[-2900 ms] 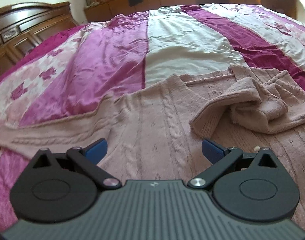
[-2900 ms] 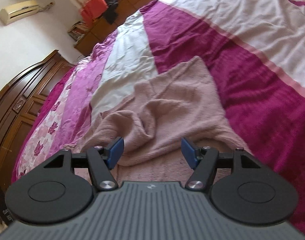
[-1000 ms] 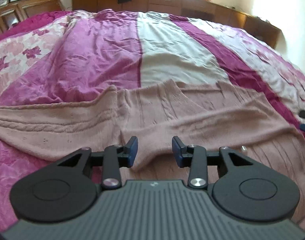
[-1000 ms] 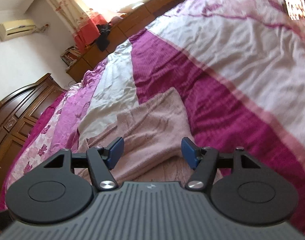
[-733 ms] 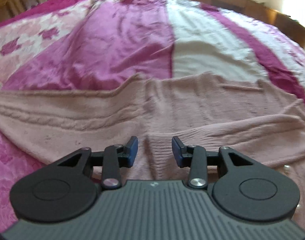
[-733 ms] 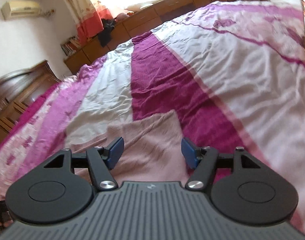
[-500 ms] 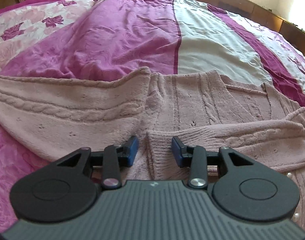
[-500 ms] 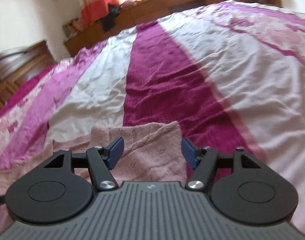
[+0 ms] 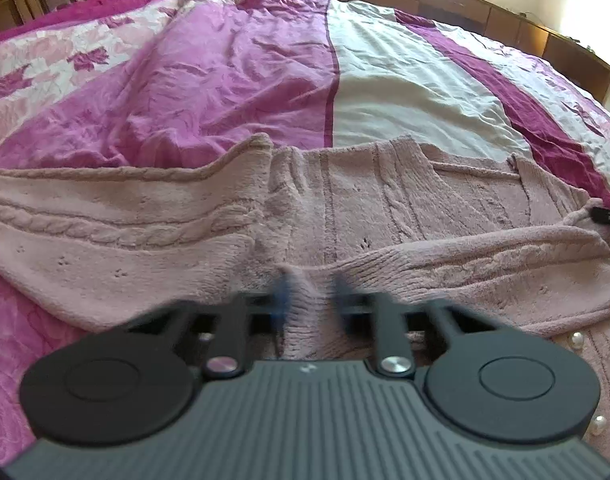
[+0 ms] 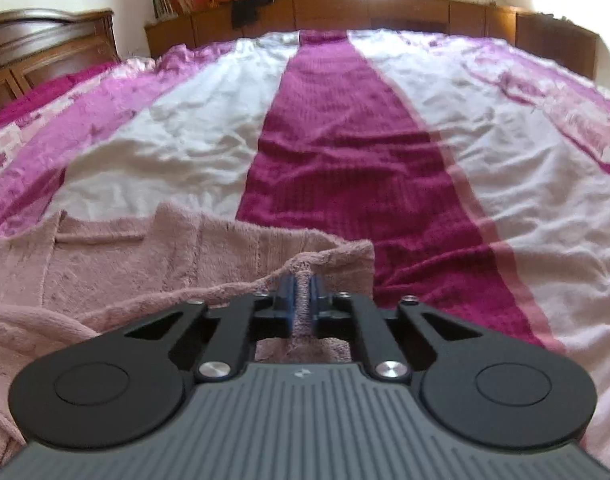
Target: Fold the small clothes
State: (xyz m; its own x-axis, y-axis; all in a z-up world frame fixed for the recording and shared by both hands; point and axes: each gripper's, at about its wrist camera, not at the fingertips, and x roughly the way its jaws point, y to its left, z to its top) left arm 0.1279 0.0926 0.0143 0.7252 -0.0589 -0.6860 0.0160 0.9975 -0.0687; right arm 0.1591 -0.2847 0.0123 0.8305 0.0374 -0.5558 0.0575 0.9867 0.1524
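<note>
I see a pink sweater (image 9: pixel 385 208) spread flat on the striped bed (image 9: pixel 233 80), my right hand-held gripper (image 10: pixel 302 292) pinching its edge tight, my left hand-held gripper (image 9: pixel 309 296) blurry, narrow around a sleeve cuff, grip unclear

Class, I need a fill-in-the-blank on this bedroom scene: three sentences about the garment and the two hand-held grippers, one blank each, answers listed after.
1. The pink knitted cardigan lies on a striped ____.
2. The right hand-held gripper is ____ on a fold of the cardigan.
3. The round white beads on the cardigan near the left hand-held gripper look like ____.

Missing words: bedspread; shut; pearls
</note>
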